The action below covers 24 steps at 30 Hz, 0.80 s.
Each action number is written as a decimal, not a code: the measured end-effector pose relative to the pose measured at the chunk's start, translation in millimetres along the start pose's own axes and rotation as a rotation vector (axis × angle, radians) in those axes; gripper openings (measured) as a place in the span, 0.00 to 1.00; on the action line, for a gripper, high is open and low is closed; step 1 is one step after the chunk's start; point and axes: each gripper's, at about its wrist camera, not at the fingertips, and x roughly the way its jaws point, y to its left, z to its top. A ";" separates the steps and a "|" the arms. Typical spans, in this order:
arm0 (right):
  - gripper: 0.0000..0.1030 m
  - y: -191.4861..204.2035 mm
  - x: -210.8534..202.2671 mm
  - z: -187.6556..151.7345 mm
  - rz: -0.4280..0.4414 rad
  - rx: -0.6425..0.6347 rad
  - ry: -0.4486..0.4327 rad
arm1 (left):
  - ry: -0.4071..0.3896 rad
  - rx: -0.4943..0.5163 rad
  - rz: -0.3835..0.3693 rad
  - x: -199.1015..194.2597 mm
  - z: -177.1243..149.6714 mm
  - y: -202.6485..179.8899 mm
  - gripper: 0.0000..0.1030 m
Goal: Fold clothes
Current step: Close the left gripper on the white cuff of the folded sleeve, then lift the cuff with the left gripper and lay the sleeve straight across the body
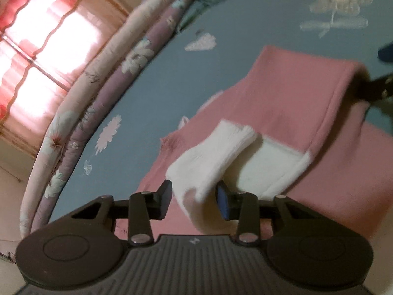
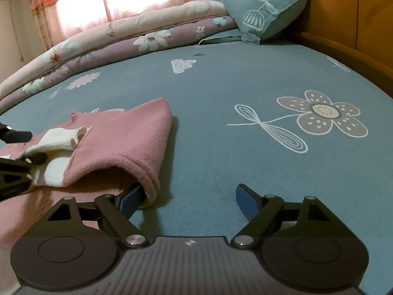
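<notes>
Your pink garment (image 2: 127,145) is a soft, matt knit with a fuzzy nap, and its white cuff (image 1: 208,157) looks ribbed and fleecy. At twelve o'clock from it, the blue bedsheet (image 2: 221,98) is flat, matt woven cloth with printed flowers. The quilt (image 2: 122,41) at eleven o'clock is smooth printed fabric. At one o'clock the headboard (image 2: 343,12) is wood with a slight sheen. Your right gripper (image 2: 188,196) is matt black plastic with shiny metal pins and blue pads (image 2: 245,199).
</notes>
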 end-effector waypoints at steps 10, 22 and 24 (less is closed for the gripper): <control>0.87 2.0 -1.2 -2.6 -0.011 0.010 -0.013 | -0.008 -0.180 0.047 7.4 -3.9 15.6 0.11; 0.89 -2.7 -5.0 1.7 0.073 -0.031 0.015 | -0.038 -0.621 0.013 -10.1 -67.4 90.1 0.09; 0.89 -0.2 -16.1 2.6 0.116 -0.163 0.008 | -0.033 -0.643 0.001 -7.9 -74.5 93.2 0.09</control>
